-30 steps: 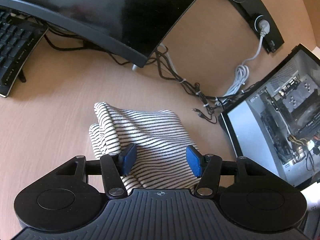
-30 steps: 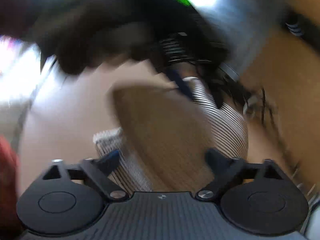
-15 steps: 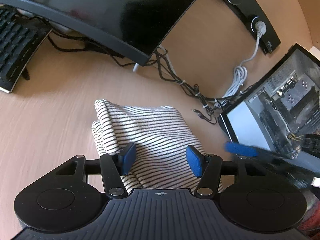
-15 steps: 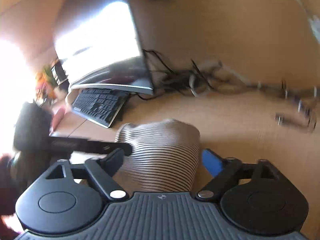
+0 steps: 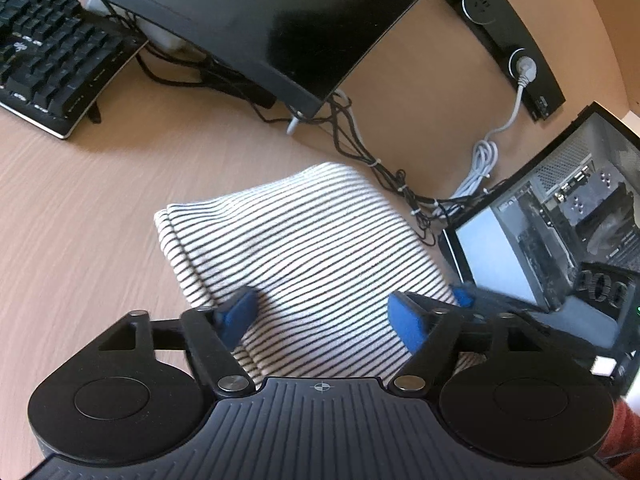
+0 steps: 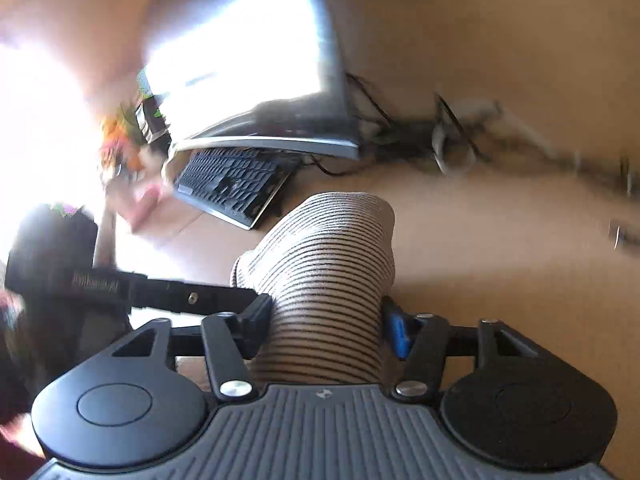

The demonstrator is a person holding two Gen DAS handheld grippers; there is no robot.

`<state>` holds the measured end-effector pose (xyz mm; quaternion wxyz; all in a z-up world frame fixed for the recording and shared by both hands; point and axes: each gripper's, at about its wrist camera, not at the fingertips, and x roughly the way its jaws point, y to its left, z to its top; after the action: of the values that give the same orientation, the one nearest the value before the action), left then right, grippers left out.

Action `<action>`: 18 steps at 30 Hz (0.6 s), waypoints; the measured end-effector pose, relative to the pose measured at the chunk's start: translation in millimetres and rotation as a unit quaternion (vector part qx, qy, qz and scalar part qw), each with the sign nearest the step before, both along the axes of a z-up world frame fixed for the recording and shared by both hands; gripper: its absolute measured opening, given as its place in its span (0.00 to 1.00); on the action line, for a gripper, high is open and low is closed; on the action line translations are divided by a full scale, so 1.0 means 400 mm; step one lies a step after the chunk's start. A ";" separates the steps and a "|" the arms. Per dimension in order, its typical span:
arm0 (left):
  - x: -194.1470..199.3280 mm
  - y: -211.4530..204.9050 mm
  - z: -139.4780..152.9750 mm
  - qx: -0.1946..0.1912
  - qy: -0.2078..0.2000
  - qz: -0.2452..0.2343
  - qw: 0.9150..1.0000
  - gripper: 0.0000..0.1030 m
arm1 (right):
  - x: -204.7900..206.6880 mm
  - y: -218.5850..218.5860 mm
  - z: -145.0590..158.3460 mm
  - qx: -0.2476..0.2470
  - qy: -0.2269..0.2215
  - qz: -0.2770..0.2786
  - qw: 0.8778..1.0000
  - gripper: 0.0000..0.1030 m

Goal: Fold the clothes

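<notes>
Fingers of the left gripper (image 5: pixel 320 314) stand wide apart over the near edge of the striped garment (image 5: pixel 296 248), their blue pads (image 5: pixel 240 312) low against the cloth but holding nothing that I can see. On the right gripper (image 6: pixel 326 326) the fingers also stand apart, with the striped garment (image 6: pixel 324 280) filling the gap between them; whether the pads press the cloth or only flank it cannot be told from this blurred view.

In the left wrist view the garment lies as a folded bundle on the wooden desk (image 5: pixel 80 208), at the centre of the frame. Just beyond its far corner runs a tangle of black cables (image 5: pixel 384 176), and at the right of the frame stands an open computer case (image 5: pixel 560 216) with its inner parts bare. A keyboard (image 5: pixel 48 60) sits at the upper left and a dark monitor (image 5: pixel 248 12) spans the top.

My worry is the crowding. A fold swept toward the upper right could drag the cloth over the cables or catch a plug, and a wide swing on the right side might knock the case. The two grippers sit nearly on the same patch of cloth: the right one's blue tip (image 5: pixel 462 294) shows beside the left one's right finger, so they could collide if either closes or turns. Should the right fingers close on the whole thick bundle instead of one layer, the fold would likely bunch or come undone when lifted.
</notes>
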<state>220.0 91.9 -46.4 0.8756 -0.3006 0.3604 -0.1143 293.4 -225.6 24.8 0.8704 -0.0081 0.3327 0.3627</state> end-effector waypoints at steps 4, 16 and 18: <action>-0.013 -0.016 -0.006 0.007 0.003 -0.001 1.000 0.76 | -0.005 0.006 -0.047 -0.055 -0.025 -0.018 0.998 0.59; -0.013 -0.071 0.015 0.054 0.013 0.006 0.998 0.77 | -0.051 -0.025 -0.013 -0.068 -0.053 -0.012 0.996 0.73; -0.010 -0.080 0.020 0.063 0.015 0.007 0.998 0.79 | -0.079 -0.030 -0.018 -0.069 -0.049 0.010 0.996 0.78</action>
<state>215.8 60.0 -38.6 0.8879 -0.2493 0.3781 -0.0811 262.0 -237.7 17.5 0.8795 -0.0889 0.3137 0.3466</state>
